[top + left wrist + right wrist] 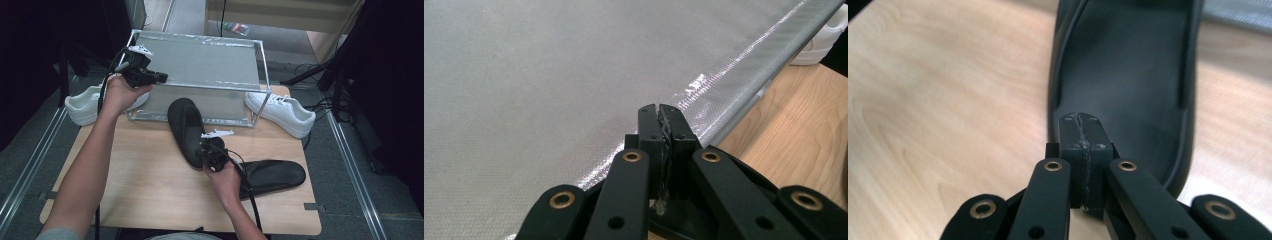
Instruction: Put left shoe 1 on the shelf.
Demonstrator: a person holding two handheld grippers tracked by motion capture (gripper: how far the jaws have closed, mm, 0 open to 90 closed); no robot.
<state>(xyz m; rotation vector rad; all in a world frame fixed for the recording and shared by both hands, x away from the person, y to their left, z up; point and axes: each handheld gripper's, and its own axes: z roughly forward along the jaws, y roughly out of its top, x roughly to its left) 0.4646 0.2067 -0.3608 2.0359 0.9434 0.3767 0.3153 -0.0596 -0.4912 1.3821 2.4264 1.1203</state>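
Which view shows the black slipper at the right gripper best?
The high view: the whole black slipper lies before the box. The right gripper view shows its heel end beyond shut jaws; the left gripper view shows mesh instead.

Left tongs point(161, 77) raised, jaws closed, right tongs point(206, 150) low (jaws together), both forearms extended.

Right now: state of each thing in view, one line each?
left gripper: shut, at the box's front left corner; whether it pinches the cover, cannot tell
right gripper: shut, at the near end of the slipper
black slipper: sole down, toe at the box
second black slipper: flat on the table
mesh box: cover shut
left white sneaker: upright beside box
right white sneaker: upright beside box
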